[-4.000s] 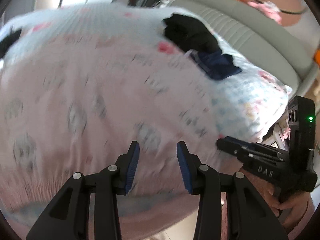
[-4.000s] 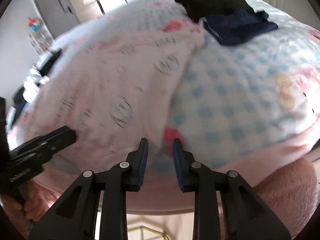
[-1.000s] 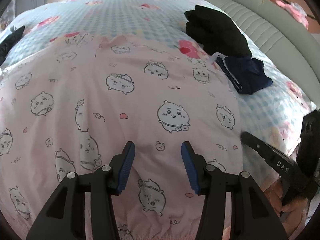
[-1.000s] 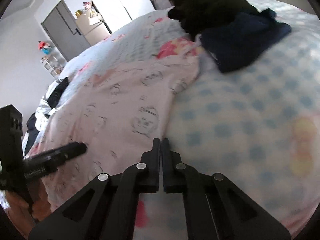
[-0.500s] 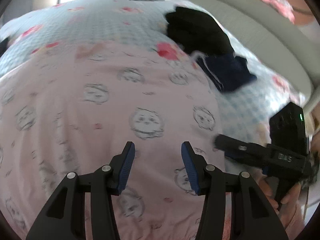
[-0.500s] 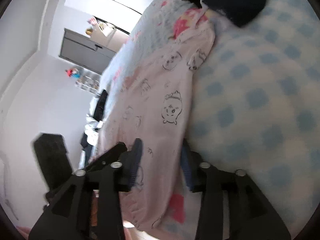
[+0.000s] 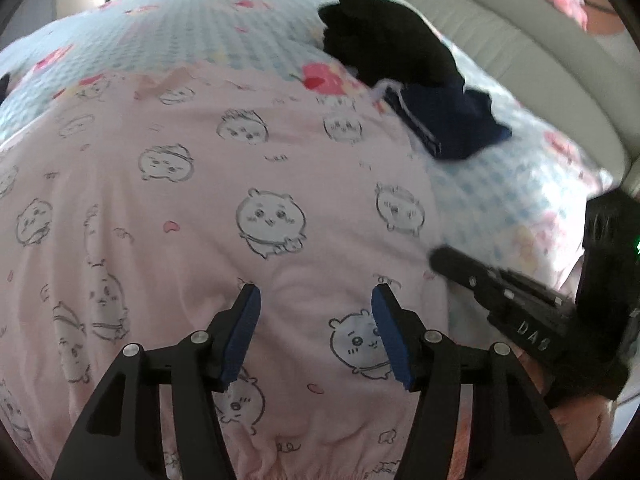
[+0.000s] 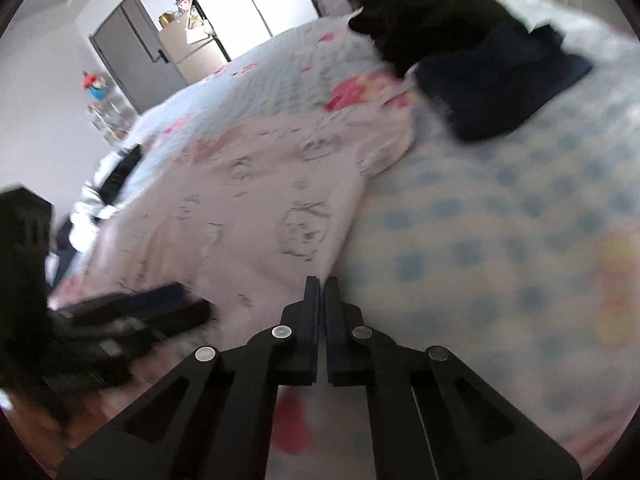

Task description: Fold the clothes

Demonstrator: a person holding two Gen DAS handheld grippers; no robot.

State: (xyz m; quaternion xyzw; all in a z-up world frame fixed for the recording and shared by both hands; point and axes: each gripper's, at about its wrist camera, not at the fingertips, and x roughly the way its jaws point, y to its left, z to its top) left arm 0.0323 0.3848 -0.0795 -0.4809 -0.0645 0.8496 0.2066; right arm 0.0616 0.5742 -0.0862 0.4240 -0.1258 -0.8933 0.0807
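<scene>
The pink garment (image 7: 248,184) lies spread flat on the bed (image 7: 520,184), its hem toward the person, its far edge near the black pile (image 7: 384,44) and the navy piece (image 7: 444,128). The step in hand, I judge, is taking hold of the garment's near part to begin the first fold; no fold is made yet.

The left tongs (image 7: 316,300) hang over the garment near the hem, their blue pads (image 7: 246,320) wide apart, with cloth below them but nothing clamped. The jaws have just been opening wider. The right tongs (image 8: 321,284) are at the garment's right edge and are together. They opened and closed again within the last moment, and I cannot tell whether a thin edge of cloth is caught between them.

Next, I think the left tongs must go down and close on the hem, and the right tongs must take the edge, so that both lift together.

Compared with one second ago, the left tongs stand wider, and the right tongs sit closer to the garment's edge in the left wrist view.
</scene>
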